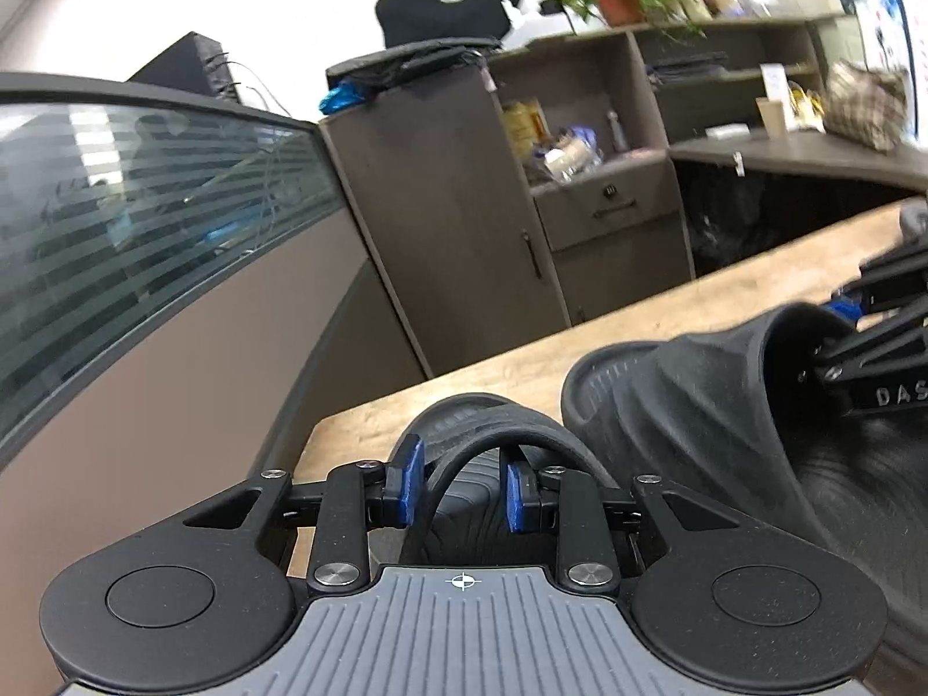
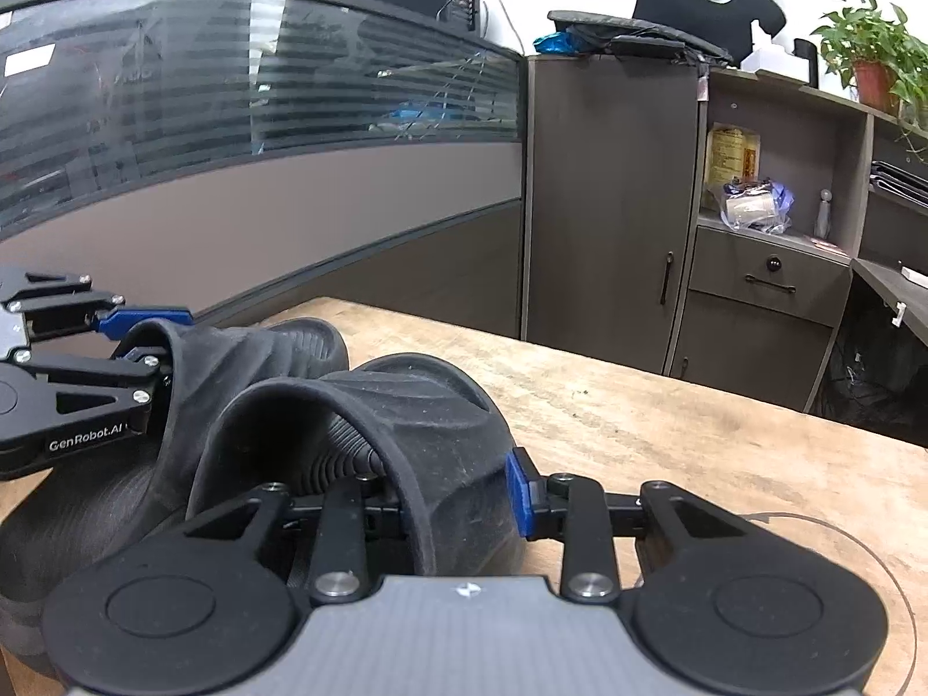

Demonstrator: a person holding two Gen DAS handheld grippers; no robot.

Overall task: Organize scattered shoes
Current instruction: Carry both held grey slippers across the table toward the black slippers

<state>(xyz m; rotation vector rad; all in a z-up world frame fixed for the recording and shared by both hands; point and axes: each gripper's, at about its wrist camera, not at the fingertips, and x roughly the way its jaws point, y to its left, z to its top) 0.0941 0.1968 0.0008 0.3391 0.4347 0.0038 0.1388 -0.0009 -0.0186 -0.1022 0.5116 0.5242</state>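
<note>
Nearest the lens in the left wrist view, the left gripper (image 1: 464, 490) is narrowed on the strap of the left slipper (image 1: 464, 435), its blue pads on either side of the strap's edge. The right gripper (image 2: 452, 499) is likewise clamped on the right slipper (image 2: 406, 406), one finger hidden inside the strap. Both black slippers lie side by side on the wooden table (image 2: 667, 417), toes pointed away from the grippers. "GenRobot.AI" and "DAS" are read on the gripper arms.
</note>
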